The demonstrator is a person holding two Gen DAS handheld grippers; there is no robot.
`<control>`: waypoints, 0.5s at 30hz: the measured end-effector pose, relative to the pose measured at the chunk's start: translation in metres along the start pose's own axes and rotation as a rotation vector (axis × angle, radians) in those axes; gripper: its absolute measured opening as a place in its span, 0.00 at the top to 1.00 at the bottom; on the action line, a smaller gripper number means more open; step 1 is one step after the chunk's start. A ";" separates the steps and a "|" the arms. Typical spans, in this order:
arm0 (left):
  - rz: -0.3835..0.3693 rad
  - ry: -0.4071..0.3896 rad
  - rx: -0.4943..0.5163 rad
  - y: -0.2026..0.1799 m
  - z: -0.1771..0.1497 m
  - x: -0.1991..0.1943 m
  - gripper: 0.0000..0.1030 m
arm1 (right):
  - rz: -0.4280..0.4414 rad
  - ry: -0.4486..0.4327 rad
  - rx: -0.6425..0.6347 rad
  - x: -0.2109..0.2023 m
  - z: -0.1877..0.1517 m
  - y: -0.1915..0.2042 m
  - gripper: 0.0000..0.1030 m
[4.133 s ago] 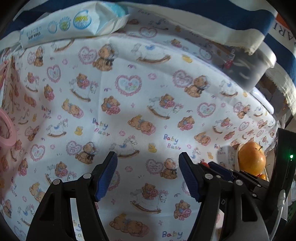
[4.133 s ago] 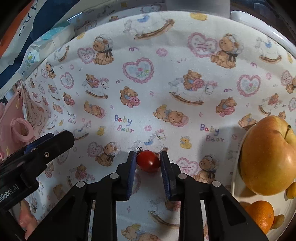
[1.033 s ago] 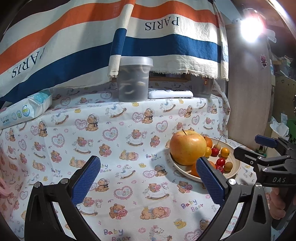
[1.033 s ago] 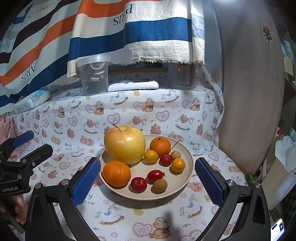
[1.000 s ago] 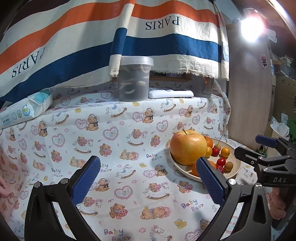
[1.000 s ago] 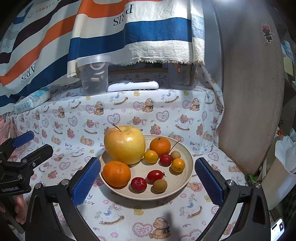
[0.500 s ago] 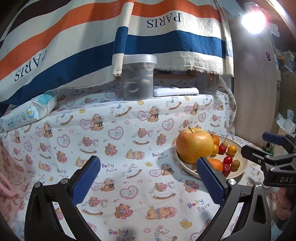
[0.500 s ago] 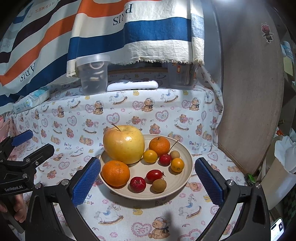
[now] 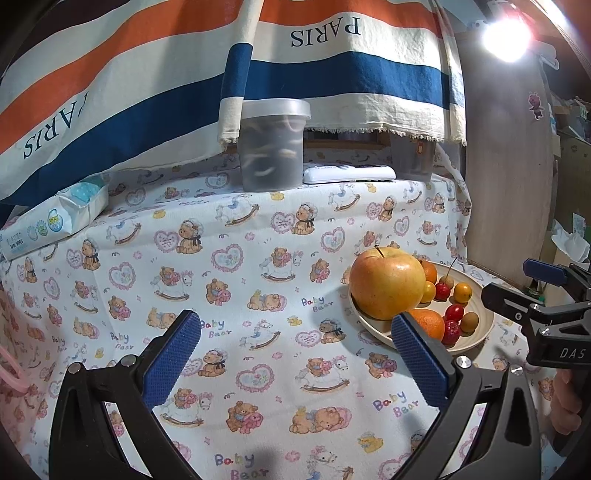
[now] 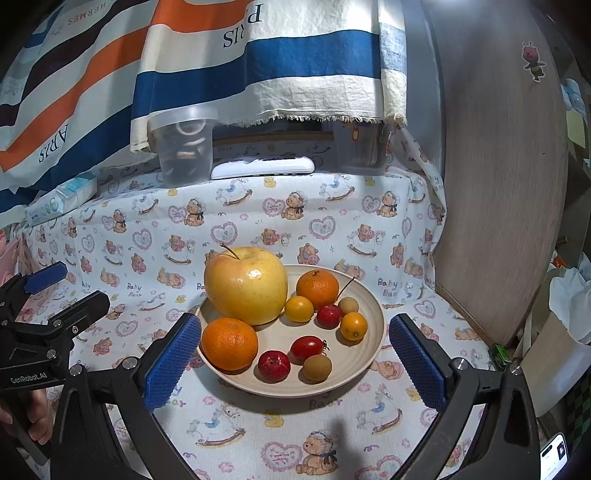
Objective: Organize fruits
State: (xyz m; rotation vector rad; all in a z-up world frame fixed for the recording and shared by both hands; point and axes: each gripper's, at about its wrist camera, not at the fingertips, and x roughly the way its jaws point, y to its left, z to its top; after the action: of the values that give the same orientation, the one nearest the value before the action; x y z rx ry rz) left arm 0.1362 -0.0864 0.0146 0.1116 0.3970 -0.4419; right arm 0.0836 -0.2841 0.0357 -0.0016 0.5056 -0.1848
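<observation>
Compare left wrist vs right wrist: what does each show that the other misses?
Only the left wrist view shows the bright lamp at upper right and the right claw from the side, open.

Only the right wrist view shows the whole plate, including the brown longan-like fruit and red fruit unobstructed, plus a phone screen and the left claw from the side.

Both show the big yellow apple, two oranges, the lidded plastic tub, white remote, baby wipes pack and striped cloth.
</observation>
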 end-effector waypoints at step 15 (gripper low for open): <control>0.000 0.008 0.001 0.001 -0.001 0.002 0.00 | -0.001 0.000 0.000 0.000 0.000 0.001 0.00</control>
State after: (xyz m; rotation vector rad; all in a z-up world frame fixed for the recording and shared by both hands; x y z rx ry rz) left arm 0.1375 -0.0864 0.0126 0.1143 0.4042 -0.4424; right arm 0.0834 -0.2833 0.0356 -0.0015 0.5059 -0.1861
